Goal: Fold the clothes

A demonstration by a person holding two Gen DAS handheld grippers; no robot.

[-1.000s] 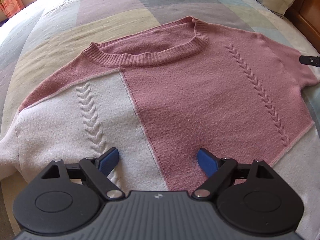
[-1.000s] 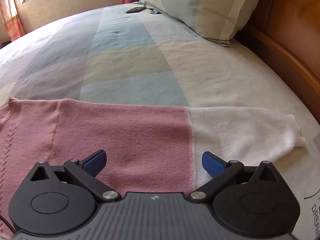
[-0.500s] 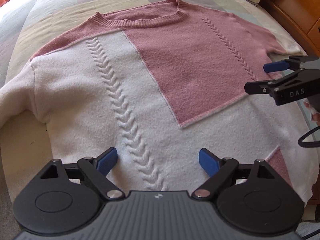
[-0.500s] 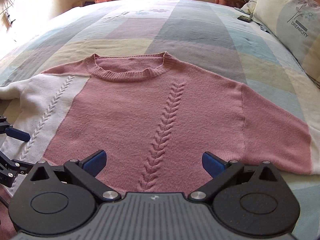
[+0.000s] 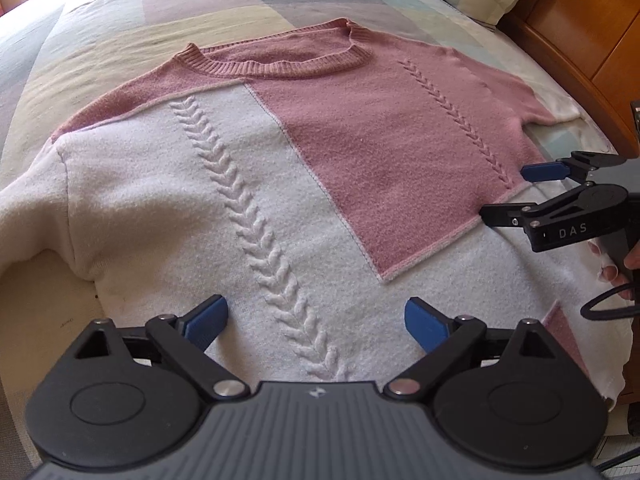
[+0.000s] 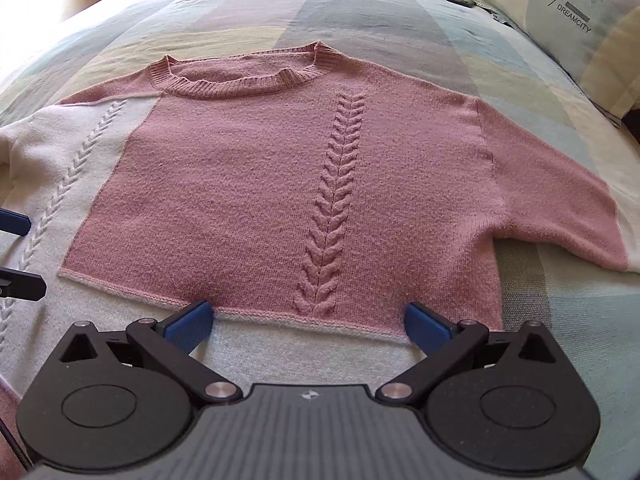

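On the patchwork bedspread (image 6: 380, 20) a pink-and-white knitted sweater (image 6: 248, 184) lies spread flat, front up, its ribbed collar (image 6: 240, 80) at the far end and its hem toward both cameras. The left gripper (image 5: 316, 322) hangs over the white lower part of the sweater, above the white cable braid (image 5: 256, 216) that runs up between its blue pads (image 5: 206, 320). Its jaws are opening, already wide, and nothing is pinched between them — the knit lies slack beneath.

The right gripper (image 6: 308, 324) is held over the seam where the pink panel meets the white hem band, with the pink cable braid (image 6: 332, 208) running away from the gap between its fingers. Its jaws stand spread wide and grip nothing; whether the pads touch the fabric cannot be told. In the left wrist view this gripper (image 5: 516, 192) shows from the side at the right edge, over the sweater's right flank, a hand (image 5: 618, 264) behind it and a black cable looping below.

The pink right sleeve (image 6: 560, 208) stretches out flat toward a pillow (image 6: 580, 28) printed DREAMCITY. The white left sleeve (image 5: 24, 216) drapes over the bed's edge. A wooden bed frame (image 5: 580, 40) borders the far right.
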